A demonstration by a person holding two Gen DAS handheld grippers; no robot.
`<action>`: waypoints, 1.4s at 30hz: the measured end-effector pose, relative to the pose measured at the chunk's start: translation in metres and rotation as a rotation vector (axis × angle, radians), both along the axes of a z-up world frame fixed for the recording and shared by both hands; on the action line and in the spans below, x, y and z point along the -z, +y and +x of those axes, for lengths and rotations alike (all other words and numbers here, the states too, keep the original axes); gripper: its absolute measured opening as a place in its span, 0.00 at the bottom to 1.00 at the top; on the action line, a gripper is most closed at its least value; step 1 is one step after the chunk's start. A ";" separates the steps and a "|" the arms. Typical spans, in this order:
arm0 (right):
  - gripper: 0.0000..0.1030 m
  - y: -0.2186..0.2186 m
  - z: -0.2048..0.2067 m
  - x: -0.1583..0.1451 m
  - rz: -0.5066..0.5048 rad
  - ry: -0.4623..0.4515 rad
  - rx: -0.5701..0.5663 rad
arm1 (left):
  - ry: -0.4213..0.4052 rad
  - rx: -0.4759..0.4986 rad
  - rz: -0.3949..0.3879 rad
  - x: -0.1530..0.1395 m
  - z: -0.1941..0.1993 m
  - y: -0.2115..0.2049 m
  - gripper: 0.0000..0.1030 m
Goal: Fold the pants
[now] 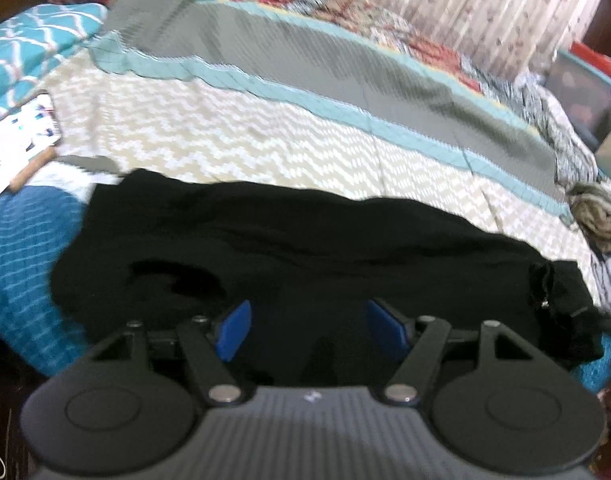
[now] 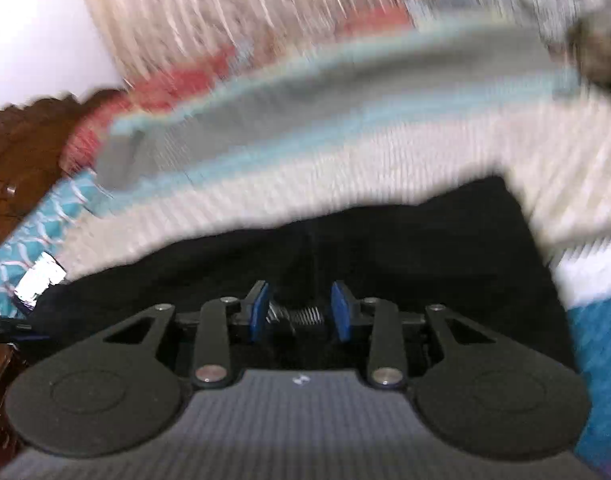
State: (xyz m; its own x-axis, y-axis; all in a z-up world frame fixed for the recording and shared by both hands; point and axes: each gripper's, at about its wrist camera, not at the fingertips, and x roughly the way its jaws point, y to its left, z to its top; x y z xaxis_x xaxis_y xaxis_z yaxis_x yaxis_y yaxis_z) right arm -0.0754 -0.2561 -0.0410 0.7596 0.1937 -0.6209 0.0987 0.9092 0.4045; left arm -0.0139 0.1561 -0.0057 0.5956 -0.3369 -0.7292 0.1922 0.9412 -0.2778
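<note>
Both grippers are held over the black pants [image 1: 297, 248], which are spread across the near edge of the bed [image 1: 233, 136], the left gripper [image 1: 309, 330] with its pads wide apart and the right gripper [image 2: 301, 310] narrower, nothing being pinched between either pair.

Pants [image 1: 305, 248] on bedspread [image 1: 265, 148], before folded blanket [image 1: 305, 68]; curtain [image 1: 485, 8] behind.
</note>
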 end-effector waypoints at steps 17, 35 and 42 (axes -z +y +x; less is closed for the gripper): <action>0.32 0.102 0.028 -0.020 -0.031 0.011 -0.158 | 0.139 -0.418 -0.498 0.064 0.004 0.143 1.00; 0.11 0.239 0.174 0.056 0.482 0.460 -0.349 | -0.170 -0.093 -0.119 -0.001 -0.004 0.035 0.36; 0.17 0.138 0.118 0.031 0.572 0.309 -0.200 | -0.268 0.248 0.083 -0.009 -0.011 -0.082 0.38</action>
State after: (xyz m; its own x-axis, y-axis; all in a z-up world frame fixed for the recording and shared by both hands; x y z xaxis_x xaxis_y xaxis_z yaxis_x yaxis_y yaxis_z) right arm 0.0431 -0.1184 -0.0723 0.4788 0.6749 -0.5615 0.1395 0.5730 0.8076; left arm -0.0251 0.0741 0.0033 0.6766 -0.4415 -0.5893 0.4729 0.8740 -0.1118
